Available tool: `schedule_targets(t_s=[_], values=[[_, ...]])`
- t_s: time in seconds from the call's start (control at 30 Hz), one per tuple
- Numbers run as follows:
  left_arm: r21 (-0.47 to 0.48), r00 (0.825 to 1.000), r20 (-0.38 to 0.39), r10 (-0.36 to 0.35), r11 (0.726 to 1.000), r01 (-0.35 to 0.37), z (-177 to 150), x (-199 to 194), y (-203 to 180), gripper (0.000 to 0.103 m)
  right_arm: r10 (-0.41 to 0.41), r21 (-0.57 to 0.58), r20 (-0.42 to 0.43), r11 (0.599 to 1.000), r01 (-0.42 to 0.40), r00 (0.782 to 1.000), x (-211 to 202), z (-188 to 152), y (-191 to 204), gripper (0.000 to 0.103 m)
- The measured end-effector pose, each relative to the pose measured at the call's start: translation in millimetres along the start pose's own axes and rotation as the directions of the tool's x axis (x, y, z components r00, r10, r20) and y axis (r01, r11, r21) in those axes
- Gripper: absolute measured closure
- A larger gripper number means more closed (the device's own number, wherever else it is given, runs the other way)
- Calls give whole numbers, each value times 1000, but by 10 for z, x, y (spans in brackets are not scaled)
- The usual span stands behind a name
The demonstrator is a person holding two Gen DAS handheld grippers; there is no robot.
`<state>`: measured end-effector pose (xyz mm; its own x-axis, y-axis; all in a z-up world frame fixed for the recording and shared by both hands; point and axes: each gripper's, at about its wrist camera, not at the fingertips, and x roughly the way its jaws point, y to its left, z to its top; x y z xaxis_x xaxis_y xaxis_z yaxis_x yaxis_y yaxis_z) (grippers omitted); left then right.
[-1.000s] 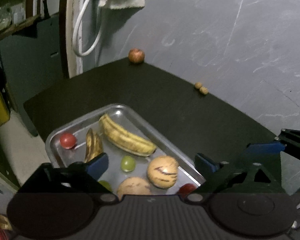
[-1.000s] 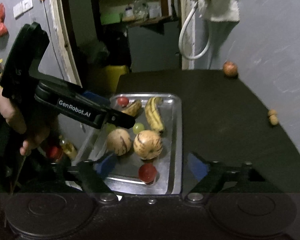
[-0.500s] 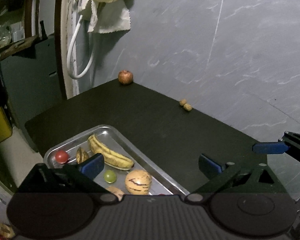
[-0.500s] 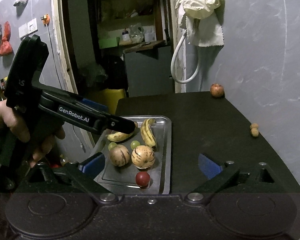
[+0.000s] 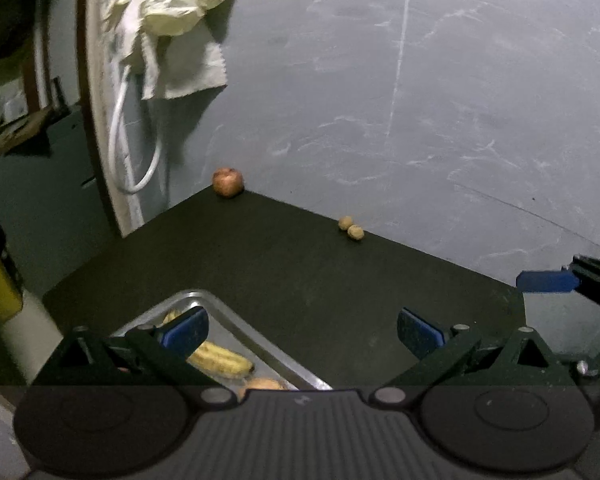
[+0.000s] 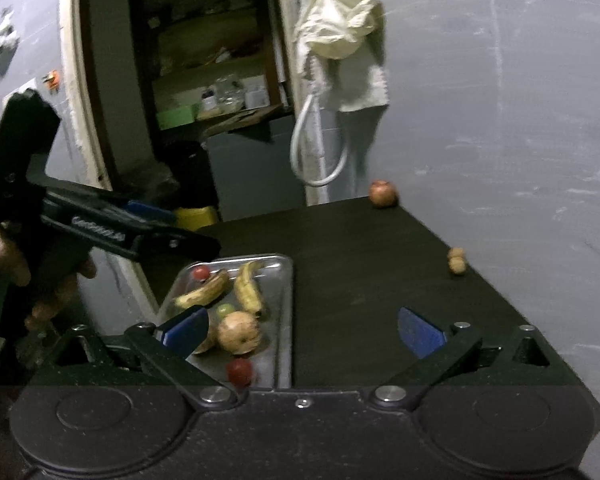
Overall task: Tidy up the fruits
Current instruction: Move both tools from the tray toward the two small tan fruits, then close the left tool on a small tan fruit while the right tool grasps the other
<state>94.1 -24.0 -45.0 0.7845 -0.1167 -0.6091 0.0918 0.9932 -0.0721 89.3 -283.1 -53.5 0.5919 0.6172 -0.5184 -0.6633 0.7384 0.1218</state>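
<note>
- Writing: the left gripper (image 6: 196,246), seen side-on from the right wrist view, bears white lettering on its arm, too blurred to read. No other label can be made out.
- Right gripper (image 6: 302,330): jaws spread wide, nothing between the blue pads (image 6: 420,330); only bare table (image 6: 360,280) lies in the gap.
- Left gripper, own view (image 5: 302,330): jaws spread wide too, nothing pinched; its left pad (image 5: 186,330) overlaps the tray's far corner.
- Fruit: a steel tray (image 6: 286,308) at 7 o'clock on the dark table holds two bananas (image 6: 250,288), a small red fruit (image 6: 201,273) at the far end, a green one (image 6: 225,311), a round tan fruit (image 6: 239,332) and another red fruit (image 6: 239,372) at the near end.
- An apple (image 6: 384,194) sits well apart at the table's far corner, 12 o'clock, against the grey wall (image 6: 500,120). Two walnuts (image 6: 457,261), touching each other, lie by the wall edge at 2 o'clock.
- Only the right view shows: the whole tray load, a hand (image 6: 4,256) around the left gripper's handle at 9 o'clock, a doorway with cluttered shelves (image 6: 216,96).
- Only the left view shows: the right gripper's blue pad (image 5: 548,281) poking in at 3 o'clock. Here the tray (image 5: 236,324) is mostly hidden; one banana (image 5: 220,360) and the top of a tan fruit (image 5: 262,384) peek out.
- Both views show a pale cloth (image 5: 172,12) and a white hose (image 5: 134,152) hanging by the door frame.
</note>
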Motion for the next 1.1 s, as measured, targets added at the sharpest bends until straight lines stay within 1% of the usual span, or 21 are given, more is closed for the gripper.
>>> schedule_targets(t_s=[0.17,0.27,0.37,0.47,0.57,0.63,0.7,0.77,0.8,0.93,0.97,1.0,1.03,1.1], values=[[94,997,2,-71,993,70,268,248,-8,1,-79,25,4,997,79,997,74,92,-238,2],[171,990,-5,-141,975,140,468,537,4,1,-135,38,7,990,135,991,190,164,-398,2],[247,975,-32,-221,943,222,658,909,32,1,-197,43,-7,979,197,980,429,252,-569,3],[281,950,-69,-303,908,310,835,1365,104,1,-243,41,-28,969,244,970,751,331,-722,4],[262,921,-101,-377,883,390,979,1883,206,1,-291,15,-53,956,292,955,1155,377,-861,6],[241,894,-130,-428,861,447,1105,2271,304,1,-317,17,-73,947,319,945,1446,394,-975,8],[254,867,-150,-475,829,498,1187,2633,378,1,-329,30,-87,942,333,940,1731,418,-1098,14],[269,836,-175,-521,791,549,1241,2924,437,1,-346,27,-99,936,351,933,1989,419,-1208,16],[281,817,-195,-543,767,577,1258,3091,448,1,-353,22,-103,934,357,930,2092,411,-1249,19],[323,768,-263,-584,696,641,1250,3570,453,1,-372,41,-133,924,380,919,2469,387,-1478,31],[325,756,-274,-594,682,655,1240,3655,452,1,-375,42,-141,922,384,916,2554,377,-1529,35],[323,740,-285,-609,666,672,1226,3744,451,1,-379,37,-148,921,389,913,2616,358,-1552,41],[318,729,-294,-618,656,684,1215,3809,446,1,-381,34,-156,920,390,911,2683,343,-1580,43],[308,713,-306,-631,643,702,1189,3919,437,1,-380,37,-165,920,391,910,2779,317,-1627,49]])
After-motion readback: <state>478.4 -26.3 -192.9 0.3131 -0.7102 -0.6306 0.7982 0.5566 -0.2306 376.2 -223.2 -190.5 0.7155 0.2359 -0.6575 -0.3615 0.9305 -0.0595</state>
